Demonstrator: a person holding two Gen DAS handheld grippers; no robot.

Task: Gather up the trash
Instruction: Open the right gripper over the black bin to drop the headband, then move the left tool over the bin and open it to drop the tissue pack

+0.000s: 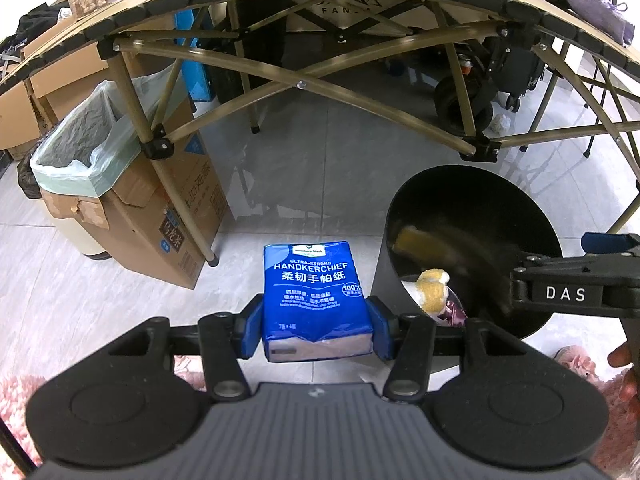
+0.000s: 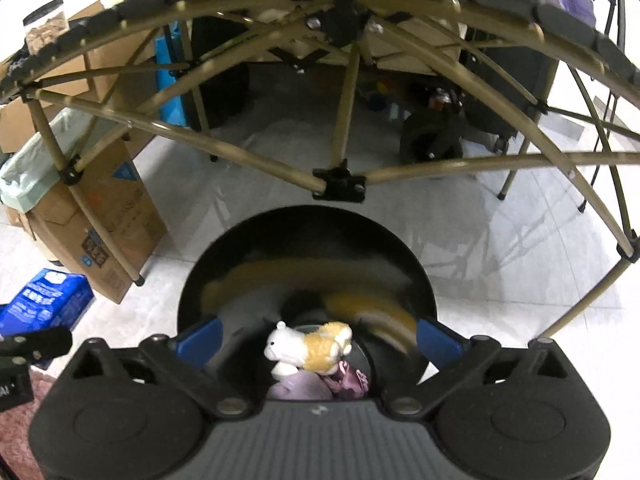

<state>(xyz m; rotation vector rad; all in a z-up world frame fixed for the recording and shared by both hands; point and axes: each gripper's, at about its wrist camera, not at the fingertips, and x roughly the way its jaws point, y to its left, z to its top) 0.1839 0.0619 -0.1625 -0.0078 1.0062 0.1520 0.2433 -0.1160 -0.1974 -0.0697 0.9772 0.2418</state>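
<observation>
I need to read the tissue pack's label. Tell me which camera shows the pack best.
The left wrist view. There the blue handkerchief pack sits centred between the left gripper's fingers, its front label facing the camera. The right wrist view catches the pack only at its left edge, small, angled and blurred.

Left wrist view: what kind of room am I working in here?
Probably a storeroom or workshop corner, not a tidy living space: a folding camp table on tiled floor, cardboard boxes stacked beside it, one lined with a bin bag, and a black bin.
</observation>
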